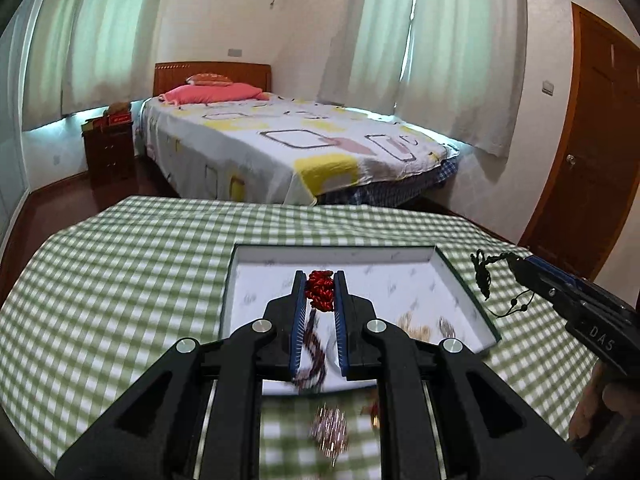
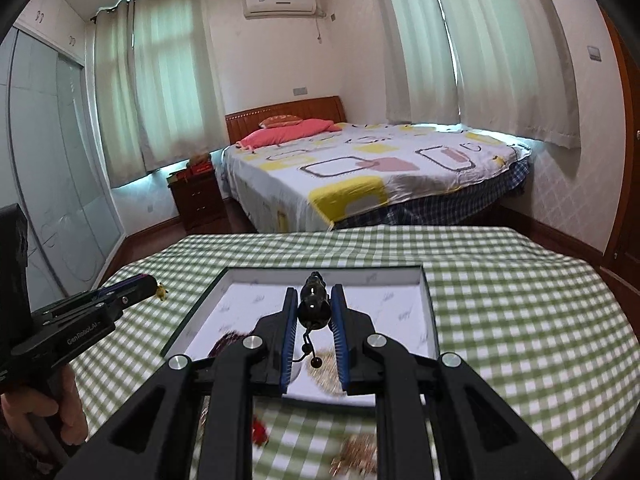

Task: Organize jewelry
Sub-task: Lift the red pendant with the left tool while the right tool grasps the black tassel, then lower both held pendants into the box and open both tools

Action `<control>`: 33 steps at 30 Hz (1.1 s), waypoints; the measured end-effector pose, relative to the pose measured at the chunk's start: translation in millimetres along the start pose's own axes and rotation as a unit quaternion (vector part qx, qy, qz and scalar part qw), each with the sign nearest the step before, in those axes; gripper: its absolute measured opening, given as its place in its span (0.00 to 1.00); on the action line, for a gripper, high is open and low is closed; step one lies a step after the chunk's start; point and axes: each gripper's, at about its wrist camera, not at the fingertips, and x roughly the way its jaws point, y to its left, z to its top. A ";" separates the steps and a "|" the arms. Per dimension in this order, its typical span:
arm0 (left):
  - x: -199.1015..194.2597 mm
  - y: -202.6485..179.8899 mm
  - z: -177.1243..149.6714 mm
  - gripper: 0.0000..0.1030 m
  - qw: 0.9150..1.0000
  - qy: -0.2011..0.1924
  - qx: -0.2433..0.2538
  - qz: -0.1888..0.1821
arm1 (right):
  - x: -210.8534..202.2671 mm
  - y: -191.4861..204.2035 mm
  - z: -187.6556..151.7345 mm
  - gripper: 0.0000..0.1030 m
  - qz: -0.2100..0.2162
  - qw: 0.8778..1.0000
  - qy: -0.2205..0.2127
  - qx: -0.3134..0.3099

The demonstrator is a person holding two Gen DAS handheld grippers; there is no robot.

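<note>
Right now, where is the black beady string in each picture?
Left wrist view: the black beady string dangles at the right edge, from the right tongs, beside the white tray.
Right wrist view: it sits center, pinched between the right tongs, above the tray.
Shared landmark: the white tray on the green checked cloth.

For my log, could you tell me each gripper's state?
Left gripper: shut on the red knotted piece.
Right gripper: shut on the black beaded piece.

Domestic bedroom: made bed (image 2: 372, 176) with pink pillow (image 2: 288, 130), wooden nightstand (image 2: 198, 200), curtained windows (image 2: 160, 80), wall air conditioner (image 2: 280, 4), and panelled door (image 1: 592, 140).
</note>
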 end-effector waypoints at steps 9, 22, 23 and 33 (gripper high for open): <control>94.6 1.4 7.9 0.13 0.998 0.060 0.010 0.009 | 68.8 -25.0 -2.1 0.17 -0.017 0.999 0.033 -0.006; 176.3 26.8 -17.7 0.13 0.984 0.176 -0.011 0.019 | 139.2 -38.4 -32.9 0.17 -0.019 0.989 0.147 -0.006; 178.8 27.3 -19.3 0.14 0.983 0.180 -0.010 0.021 | 141.1 -38.1 -33.7 0.17 -0.019 0.988 0.153 -0.005; 187.2 29.4 -25.9 0.23 0.980 0.195 -0.012 0.026 | 150.5 -42.7 -42.7 0.18 -0.019 0.984 0.175 0.004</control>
